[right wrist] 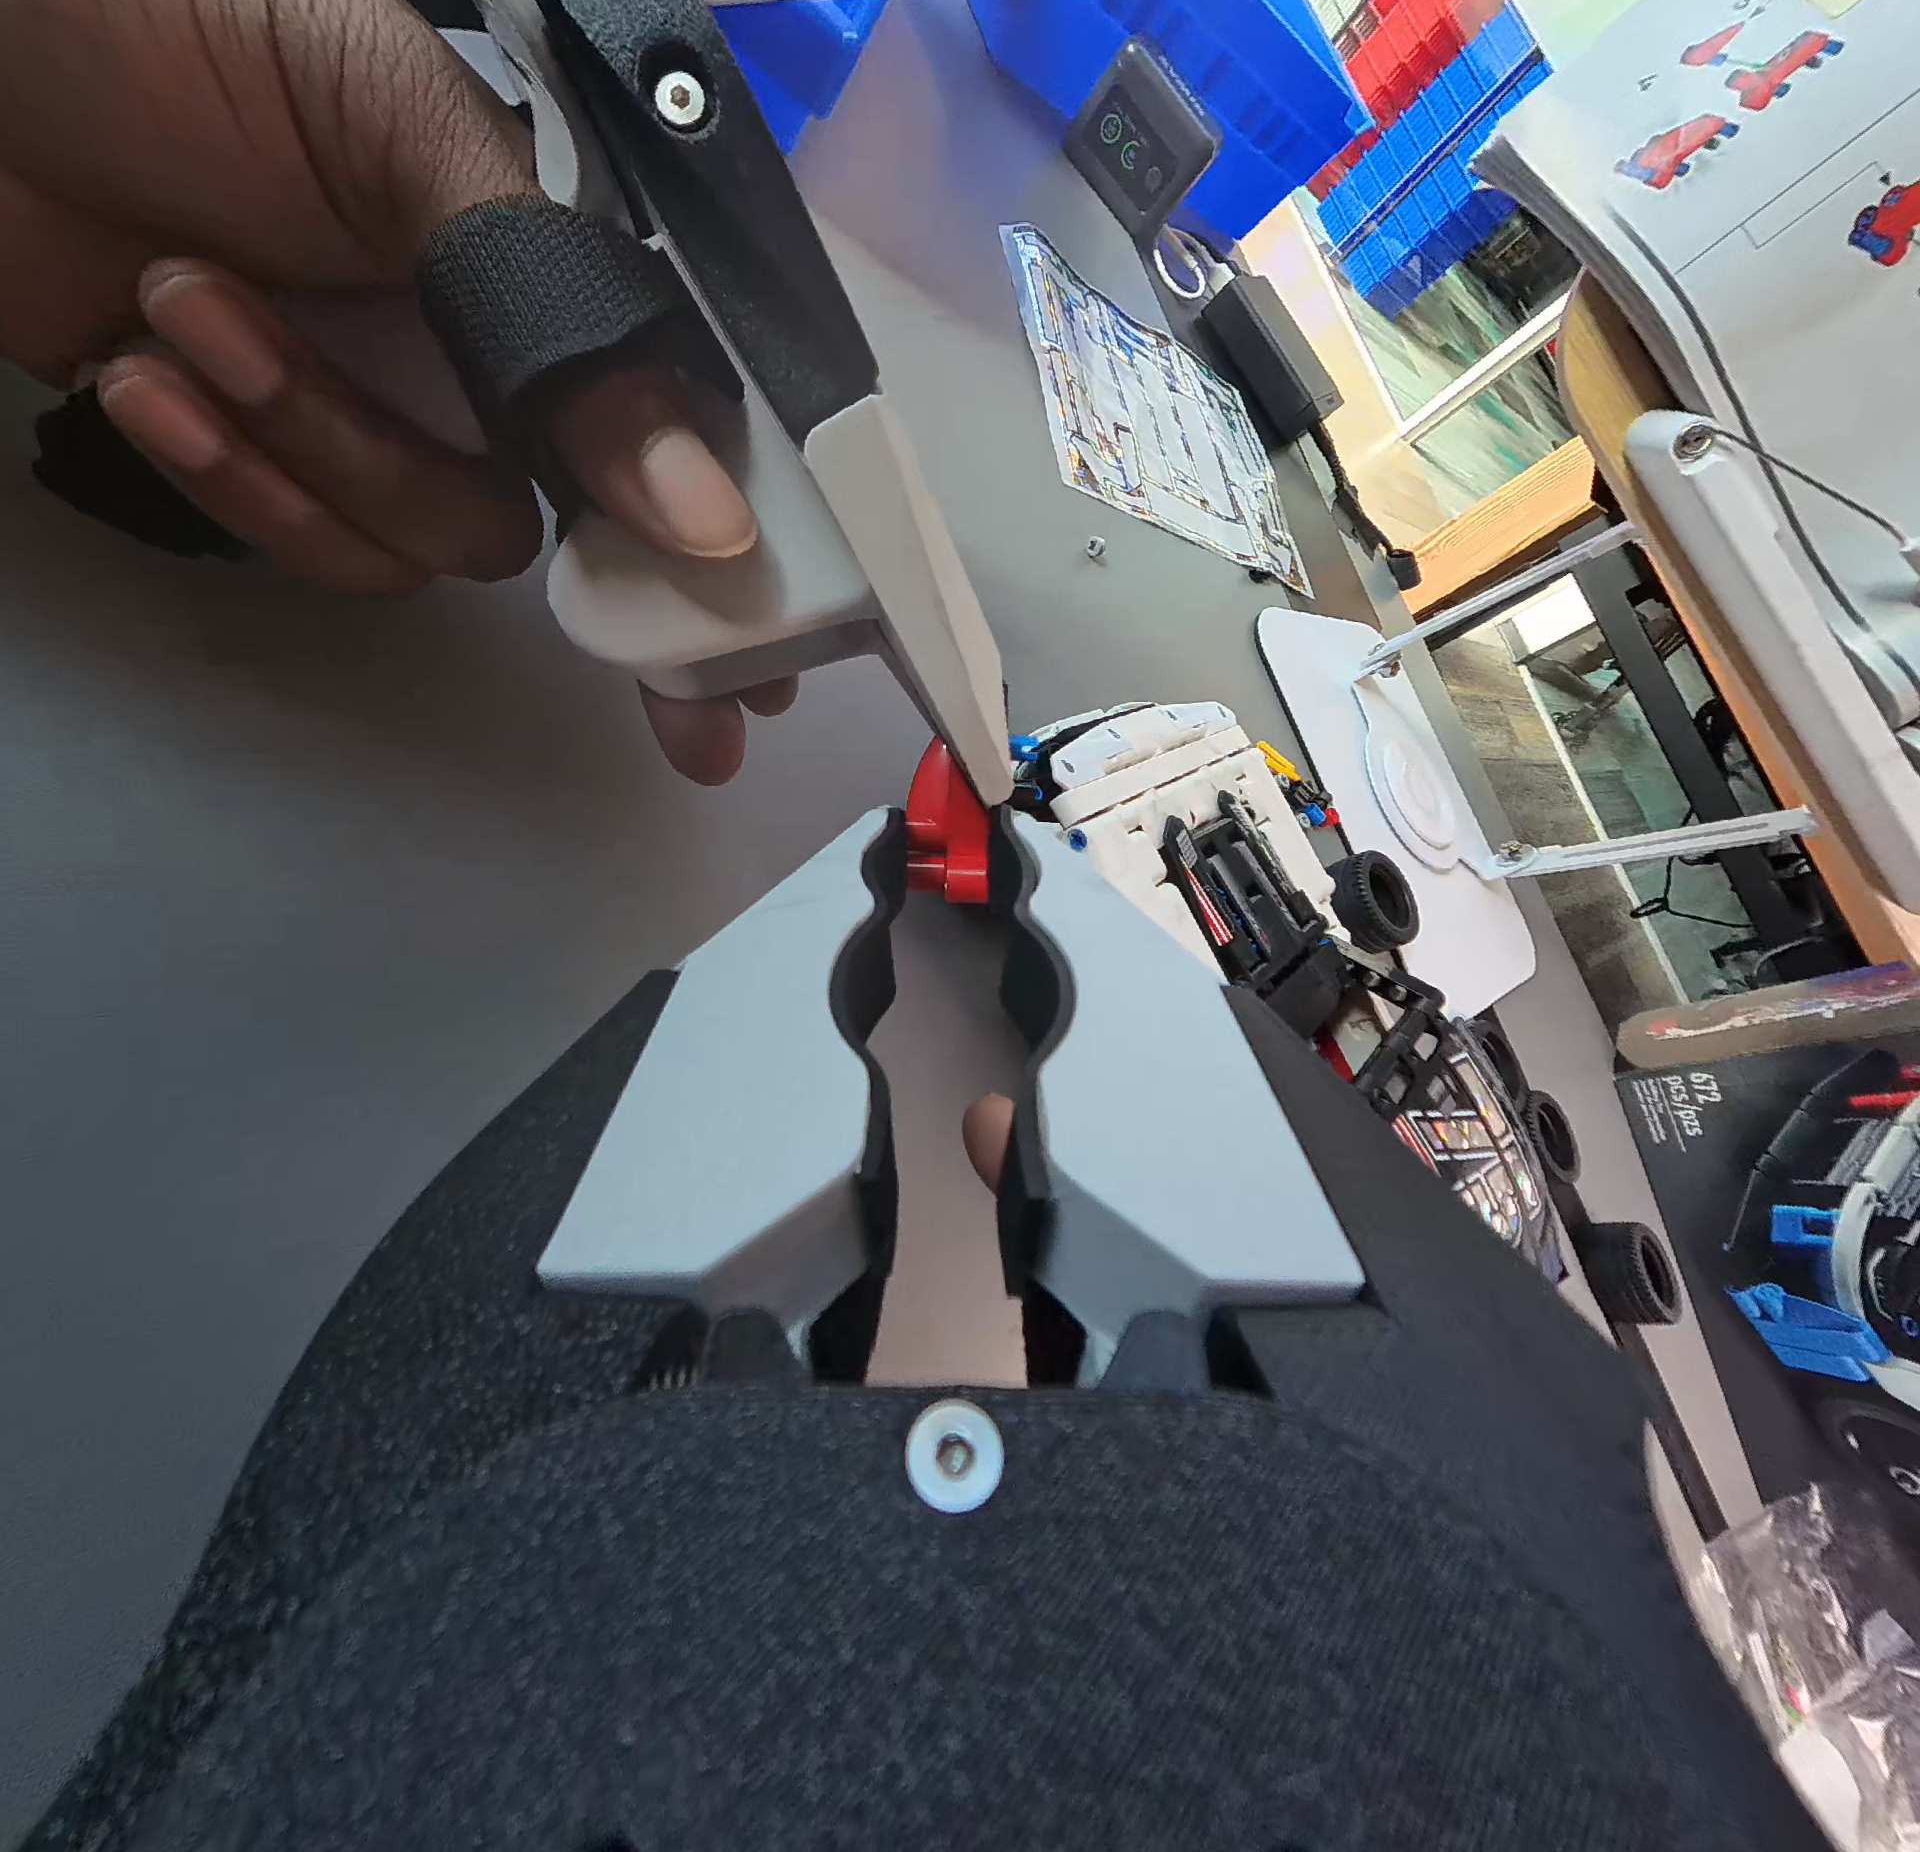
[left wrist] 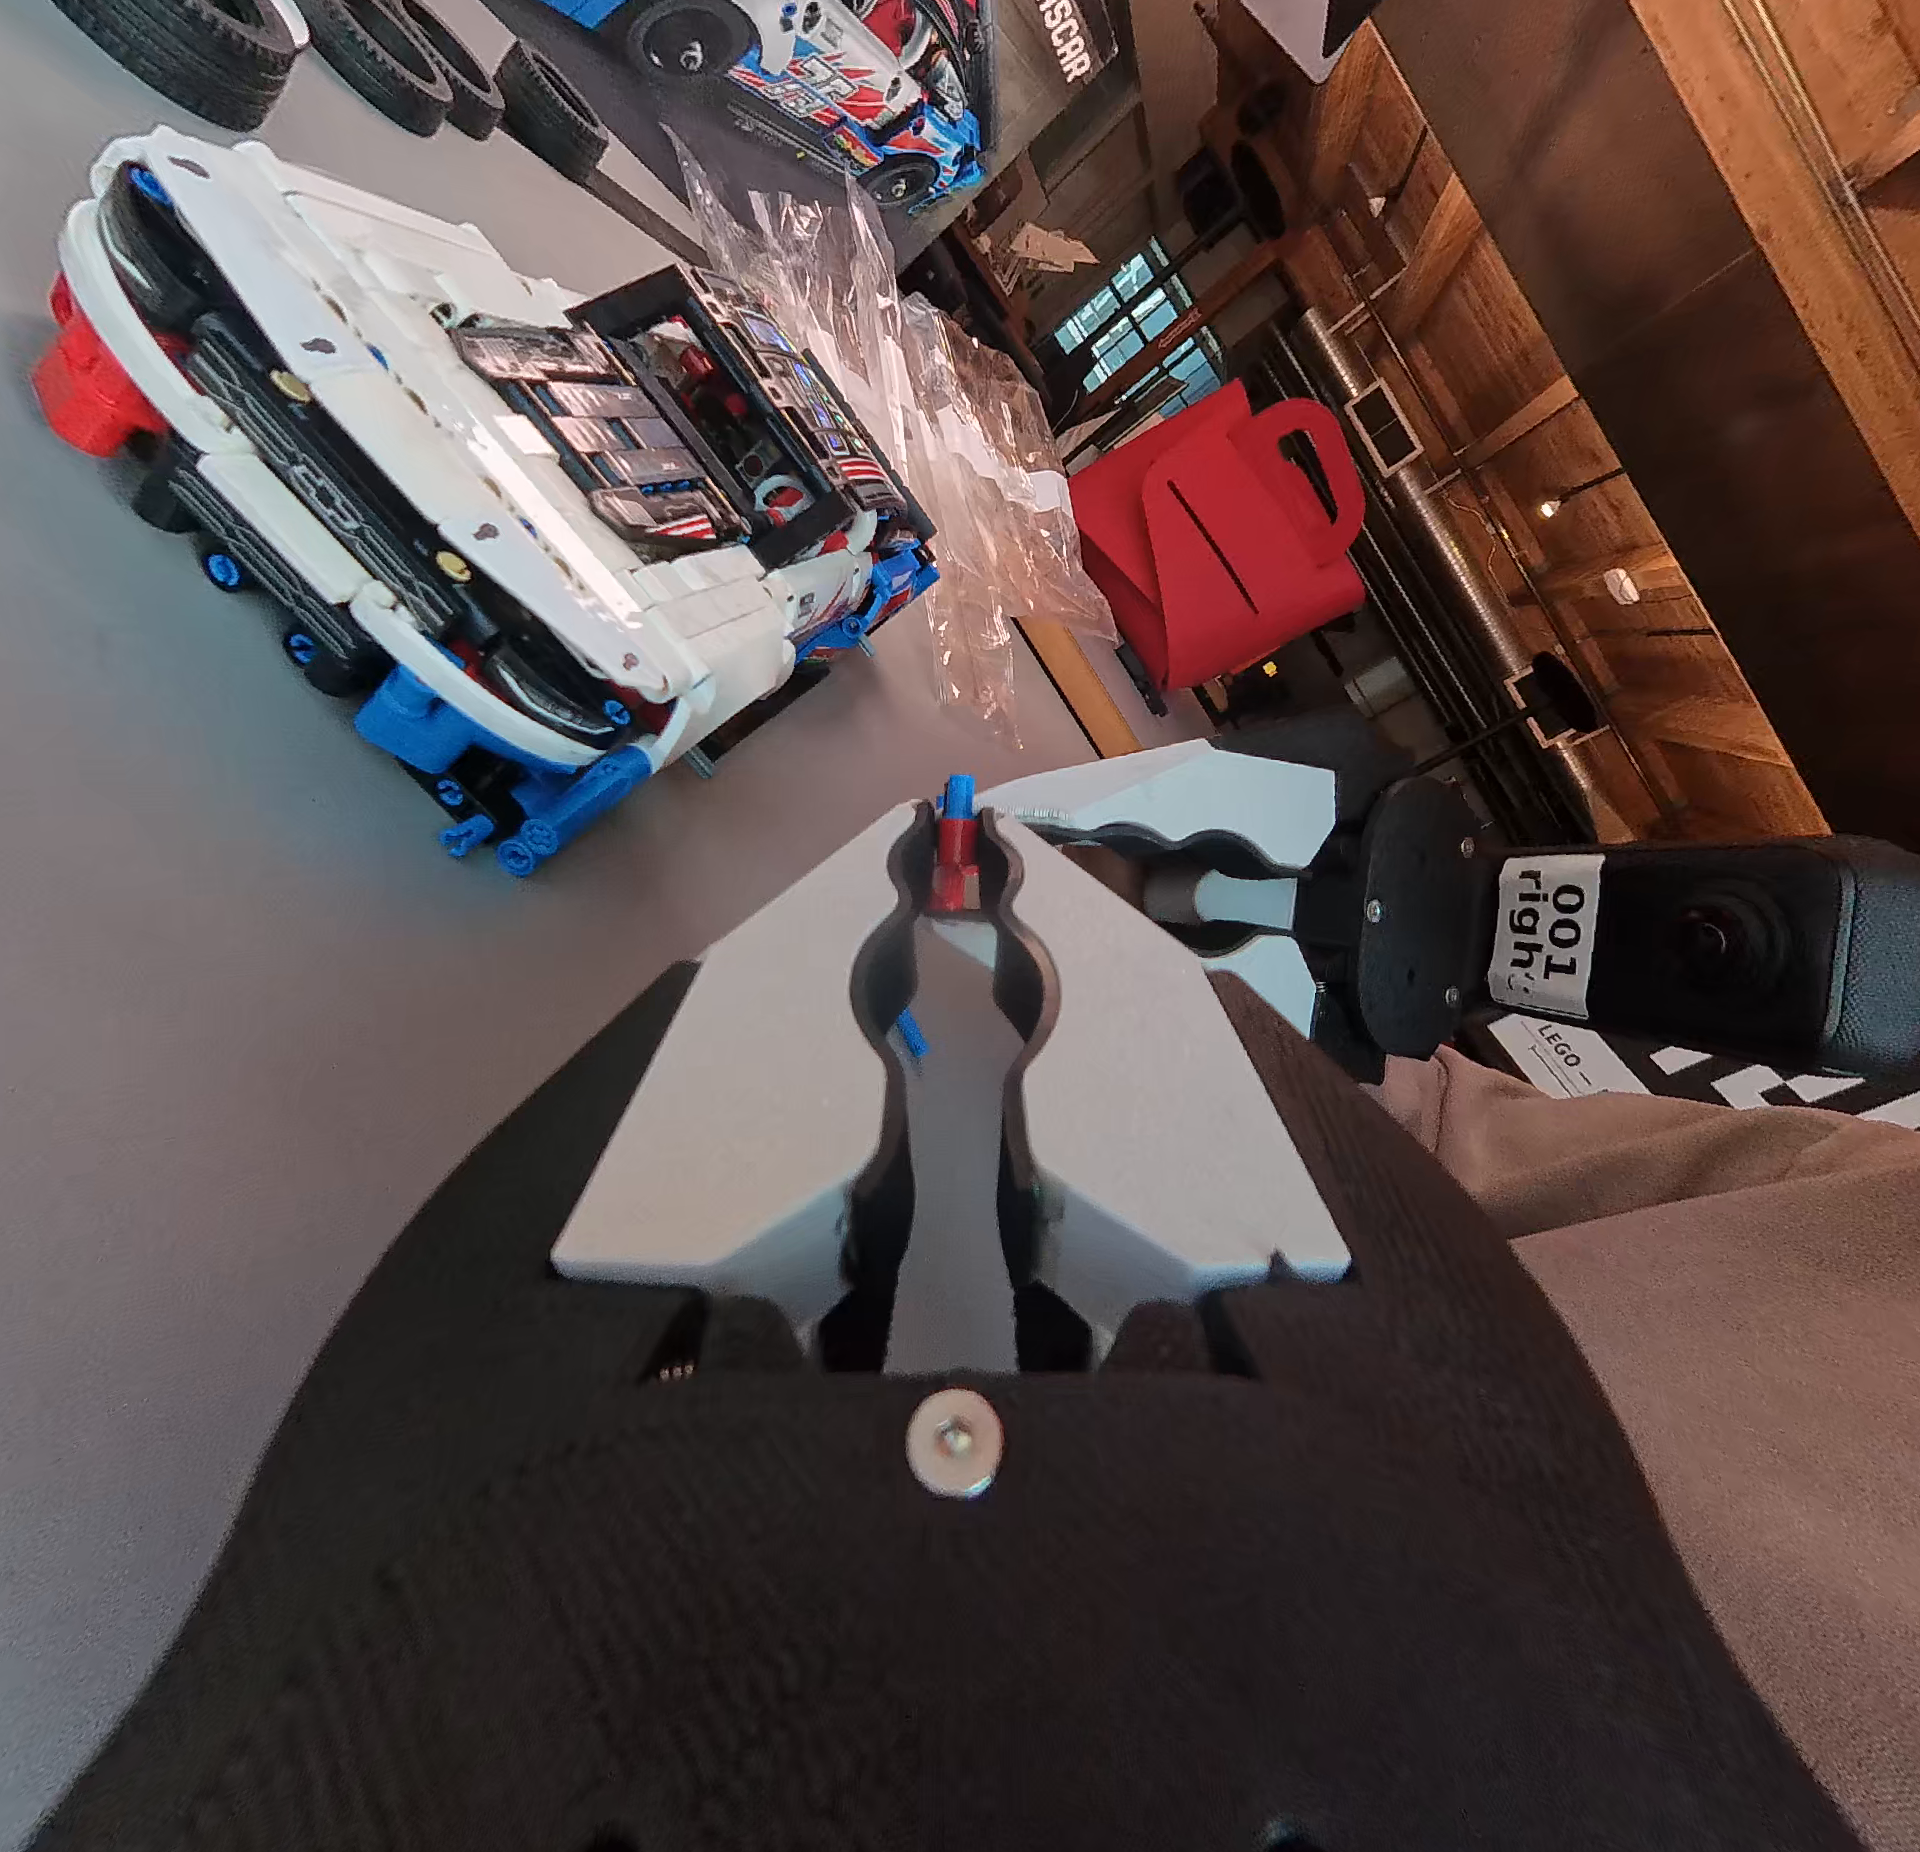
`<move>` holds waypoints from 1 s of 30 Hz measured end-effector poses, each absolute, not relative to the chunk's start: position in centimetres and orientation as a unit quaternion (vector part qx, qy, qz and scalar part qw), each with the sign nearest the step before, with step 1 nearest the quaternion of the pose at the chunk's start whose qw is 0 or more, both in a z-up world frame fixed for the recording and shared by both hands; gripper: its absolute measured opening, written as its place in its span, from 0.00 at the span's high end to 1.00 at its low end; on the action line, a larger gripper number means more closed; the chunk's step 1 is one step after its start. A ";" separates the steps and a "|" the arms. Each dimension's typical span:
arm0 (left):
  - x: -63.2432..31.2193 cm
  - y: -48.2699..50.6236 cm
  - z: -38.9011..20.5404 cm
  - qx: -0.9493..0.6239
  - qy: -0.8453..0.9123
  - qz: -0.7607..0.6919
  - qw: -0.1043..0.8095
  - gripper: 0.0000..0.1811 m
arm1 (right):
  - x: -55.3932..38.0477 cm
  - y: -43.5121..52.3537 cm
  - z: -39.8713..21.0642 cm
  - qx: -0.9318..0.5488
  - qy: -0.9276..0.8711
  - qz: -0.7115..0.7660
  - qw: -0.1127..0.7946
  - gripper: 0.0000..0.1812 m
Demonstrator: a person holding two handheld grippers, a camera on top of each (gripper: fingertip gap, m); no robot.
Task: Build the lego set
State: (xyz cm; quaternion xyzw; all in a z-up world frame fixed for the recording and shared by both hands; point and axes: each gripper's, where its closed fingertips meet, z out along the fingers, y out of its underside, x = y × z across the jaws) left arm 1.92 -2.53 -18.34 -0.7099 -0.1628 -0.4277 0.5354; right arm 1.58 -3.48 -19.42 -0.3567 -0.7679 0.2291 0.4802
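A small red Lego piece [left wrist: 954, 867] with a blue pin [left wrist: 957, 794] on its far end sits between the tips of my left gripper [left wrist: 956, 815], which is shut on it above the grey table [left wrist: 208, 971]. In the right wrist view my right gripper [right wrist: 945, 820] is shut on the same red piece [right wrist: 940, 846]. The left gripper [right wrist: 992, 779], held by a hand [right wrist: 260, 244], meets it from above. The right gripper also shows in the left wrist view [left wrist: 1039, 820], coming in from the right. The partly built white, blue and red Lego car [left wrist: 468, 493] stands on the table beyond; it also shows in the right wrist view [right wrist: 1174, 815].
Loose black tyres [left wrist: 156, 15] and the set's box [left wrist: 831, 67] lie behind the car, with clear plastic bags [left wrist: 935, 400] to its right. The right wrist view shows a sticker sheet [right wrist: 1143, 400], a power bank [right wrist: 1138, 129], an instruction booklet [right wrist: 1766, 88] and more tyres [right wrist: 1377, 898]. Only a small space, under 4 cm, lies between the two pairs of fingers.
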 end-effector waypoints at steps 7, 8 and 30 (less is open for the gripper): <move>1.0 -2.7 -17.0 -0.667 -0.158 -0.487 0.542 0.97 | 1.8 -4.5 -17.7 -0.362 -0.718 0.385 0.453 0.80; 0.6 -2.8 -16.7 -0.661 -0.153 -0.490 0.547 0.97 | 2.1 -4.3 -17.2 -0.373 -0.703 0.419 0.437 0.80; 5.3 -5.0 -14.6 -0.703 0.109 -0.355 0.606 0.94 | 4.8 -5.8 -15.6 -0.375 -0.658 0.592 0.276 0.91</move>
